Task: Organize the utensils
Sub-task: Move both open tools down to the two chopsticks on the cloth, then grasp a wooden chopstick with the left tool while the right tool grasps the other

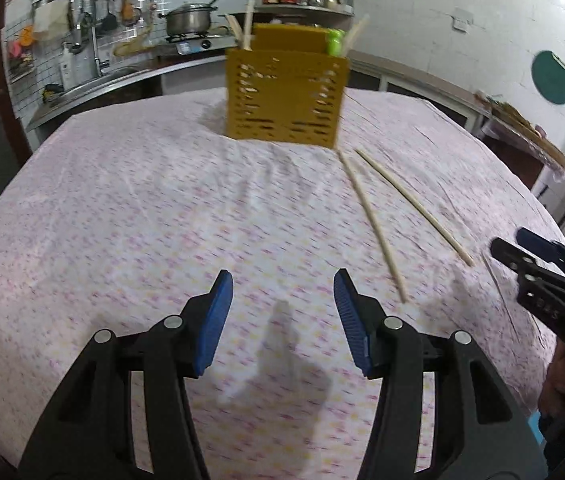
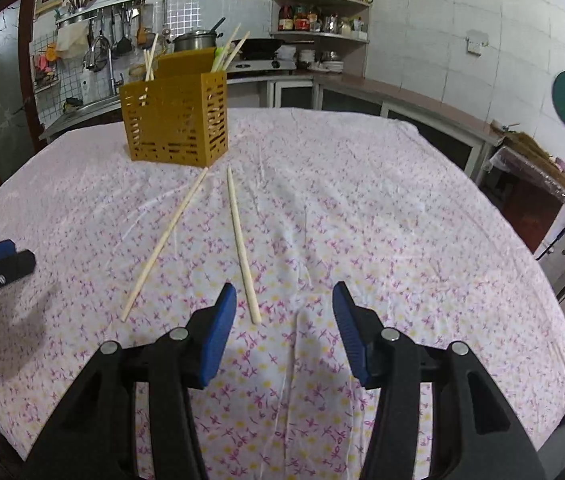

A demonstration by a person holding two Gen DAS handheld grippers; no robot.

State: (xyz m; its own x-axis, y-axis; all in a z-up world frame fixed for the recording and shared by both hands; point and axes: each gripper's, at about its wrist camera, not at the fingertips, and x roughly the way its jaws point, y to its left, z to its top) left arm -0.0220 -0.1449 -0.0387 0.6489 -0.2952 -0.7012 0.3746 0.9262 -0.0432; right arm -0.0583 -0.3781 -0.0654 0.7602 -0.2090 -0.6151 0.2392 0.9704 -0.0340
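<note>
A yellow perforated utensil holder (image 1: 286, 98) (image 2: 176, 118) stands at the far side of the table, with several chopsticks and a green item sticking out of it. Two pale wooden chopsticks lie loose on the cloth in front of it: one (image 1: 372, 220) (image 2: 164, 240) and another (image 1: 414, 206) (image 2: 242, 244). My left gripper (image 1: 280, 280) hovers open over bare cloth, left of both chopsticks. My right gripper (image 2: 284, 292) is open too, and the near tip of one chopstick lies just ahead of its left finger. Each gripper shows at the edge of the other's view (image 1: 522, 248) (image 2: 6, 258).
The table (image 2: 402, 220) is covered with a white cloth with a pink and yellow print. Behind it run a kitchen counter with a sink (image 2: 94, 104), a stove with pots (image 2: 198, 40), and a corner shelf of bottles (image 2: 318, 16). A low shelf (image 2: 542, 168) stands at the right.
</note>
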